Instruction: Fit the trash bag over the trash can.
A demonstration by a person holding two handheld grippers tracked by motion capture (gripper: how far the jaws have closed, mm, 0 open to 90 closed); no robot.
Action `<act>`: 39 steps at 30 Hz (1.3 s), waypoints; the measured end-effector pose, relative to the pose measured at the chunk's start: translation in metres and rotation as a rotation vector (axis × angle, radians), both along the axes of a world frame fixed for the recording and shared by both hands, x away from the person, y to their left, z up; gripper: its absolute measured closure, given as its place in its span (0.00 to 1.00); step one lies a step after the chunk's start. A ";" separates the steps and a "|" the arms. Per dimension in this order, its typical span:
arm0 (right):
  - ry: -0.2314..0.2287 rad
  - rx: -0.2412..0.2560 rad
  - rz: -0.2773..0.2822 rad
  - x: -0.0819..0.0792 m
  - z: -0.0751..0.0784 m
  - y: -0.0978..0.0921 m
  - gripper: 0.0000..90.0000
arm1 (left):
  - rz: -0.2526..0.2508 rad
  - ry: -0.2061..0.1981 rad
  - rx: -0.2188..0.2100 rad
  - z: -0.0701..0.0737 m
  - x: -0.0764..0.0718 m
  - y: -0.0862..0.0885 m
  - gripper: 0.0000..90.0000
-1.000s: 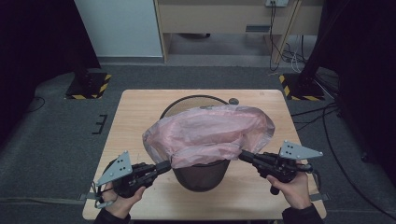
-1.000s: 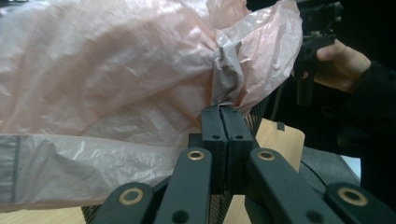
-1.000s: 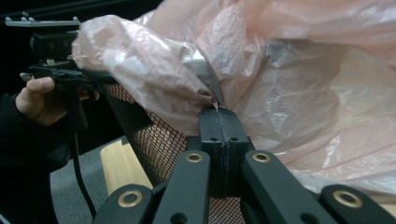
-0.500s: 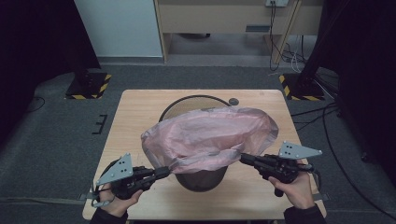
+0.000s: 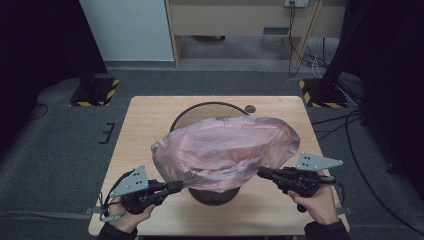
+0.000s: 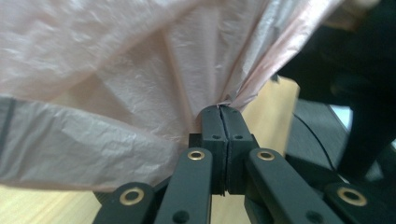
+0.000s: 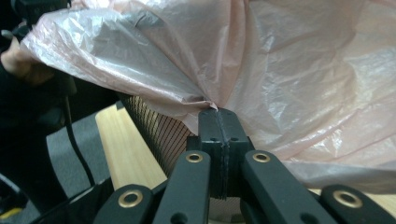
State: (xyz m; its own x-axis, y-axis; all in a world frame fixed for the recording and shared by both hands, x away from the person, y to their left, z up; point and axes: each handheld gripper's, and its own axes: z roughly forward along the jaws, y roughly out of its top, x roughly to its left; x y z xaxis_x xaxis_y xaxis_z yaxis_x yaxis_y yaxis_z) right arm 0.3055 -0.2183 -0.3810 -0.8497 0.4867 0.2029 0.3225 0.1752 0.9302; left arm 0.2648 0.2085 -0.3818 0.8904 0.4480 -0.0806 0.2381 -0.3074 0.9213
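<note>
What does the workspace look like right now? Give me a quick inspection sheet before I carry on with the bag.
Surface: wooden table, bare wood around the basket.
Job's things: pink plastic bag spread open above the black mesh waste basket; the basket's far rim is uncovered.
Clutter: one small dark round thing near the table's far edge; I cannot tell what it is.
Grippers: left gripper shut on the bag's near left edge; right gripper shut on its near right edge.
Cables: a cable loops at the left gripper; floor cables right of the table.
Surroundings: grey floor, two stand bases with yellow-black stripes.
</note>
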 end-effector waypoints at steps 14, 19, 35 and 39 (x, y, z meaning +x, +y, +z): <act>0.015 -0.030 -0.072 0.008 -0.014 0.002 1.00 | 0.161 0.042 -0.046 -0.016 0.010 0.002 0.99; -0.005 -0.008 -0.103 0.011 -0.020 0.007 0.99 | 0.181 0.029 -0.073 -0.021 0.016 -0.004 0.97; -0.063 0.088 -0.121 0.006 -0.004 -0.016 0.55 | 0.361 -0.070 -0.258 -0.002 0.006 0.041 0.40; -0.092 0.117 -0.144 0.005 0.004 -0.025 0.52 | 0.384 -0.099 -0.285 0.006 0.003 0.048 0.38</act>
